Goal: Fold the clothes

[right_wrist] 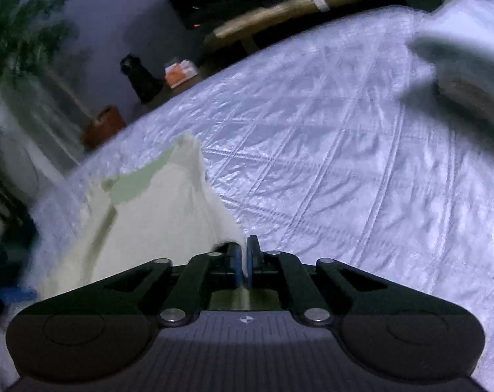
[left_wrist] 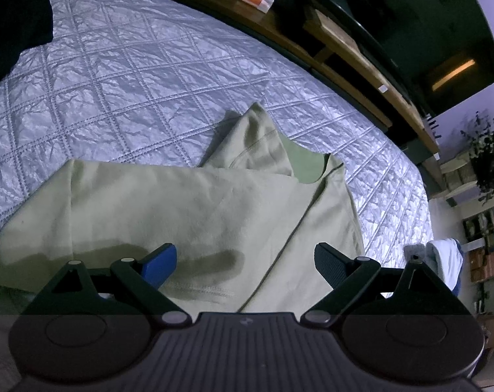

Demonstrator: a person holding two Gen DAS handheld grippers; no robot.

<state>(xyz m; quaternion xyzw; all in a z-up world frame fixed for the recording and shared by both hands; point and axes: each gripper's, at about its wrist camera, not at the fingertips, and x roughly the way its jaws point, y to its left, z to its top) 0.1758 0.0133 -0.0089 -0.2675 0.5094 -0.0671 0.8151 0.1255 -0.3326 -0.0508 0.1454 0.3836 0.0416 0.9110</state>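
1. My left gripper hangs with jaws wide apart, holding nothing, over the pale green garment spread on the quilted bedspread; a dark garment lies at 10 o'clock.
2. My right gripper pinches the garment's edge; the cloth trails toward 10 o'clock. I judge a low, taut carry keeps the fold flat.
3. No containers show.
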